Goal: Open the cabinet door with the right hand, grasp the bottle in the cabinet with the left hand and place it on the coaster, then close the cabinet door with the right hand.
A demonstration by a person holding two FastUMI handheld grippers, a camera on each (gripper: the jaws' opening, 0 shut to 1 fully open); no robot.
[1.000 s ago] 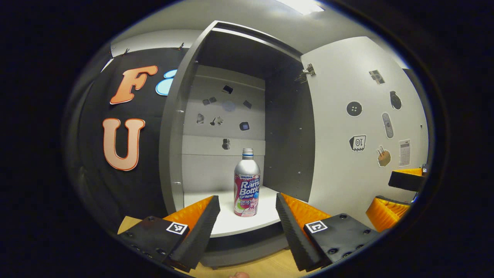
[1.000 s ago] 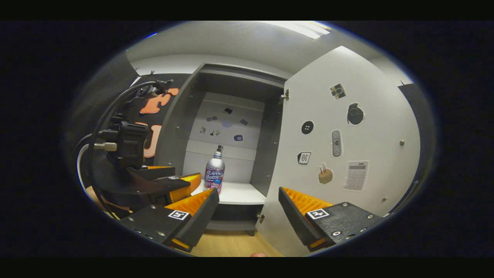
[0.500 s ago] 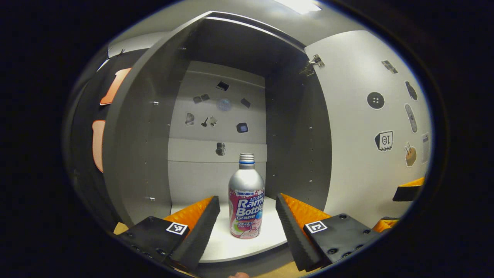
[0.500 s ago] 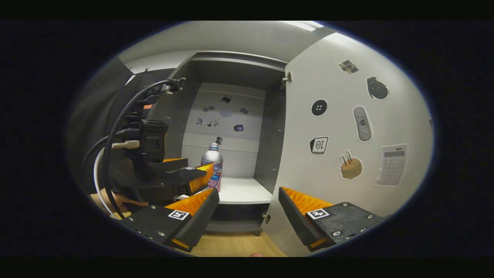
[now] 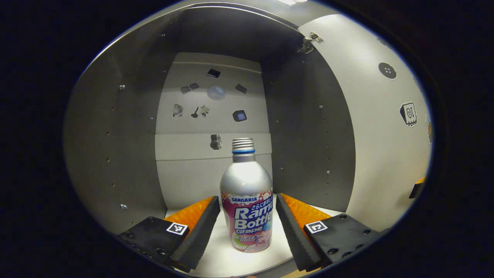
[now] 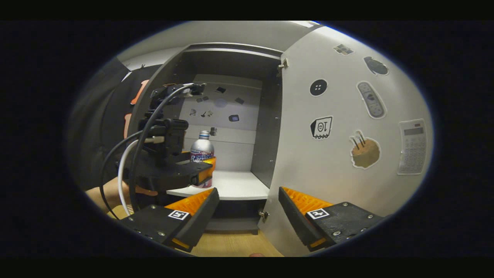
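Observation:
A silver bottle [image 5: 247, 200] with a pink label stands upright on the white shelf [image 5: 220, 258] inside the grey cabinet. My left gripper [image 5: 247, 224] is open, one finger on each side of the bottle's lower body; any contact is hard to judge. In the right gripper view the left gripper [image 6: 206, 170] reaches into the cabinet around the bottle [image 6: 201, 146]. My right gripper [image 6: 249, 216] is open and holds nothing, in front of the cabinet's lower edge beside the open door [image 6: 347, 154].
The white door [image 5: 378, 146] stands swung open at the right, with stickers on its inner face. Grey side walls [image 5: 115, 154] close in on both sides of the shelf. A wooden tabletop [image 6: 231, 247] lies below the cabinet. A hand [image 6: 108, 193] and cables trail behind the left gripper.
My left gripper has gone forward into the cabinet, so the bottle now sits between its fingers. The right gripper has drifted closer to the open door.

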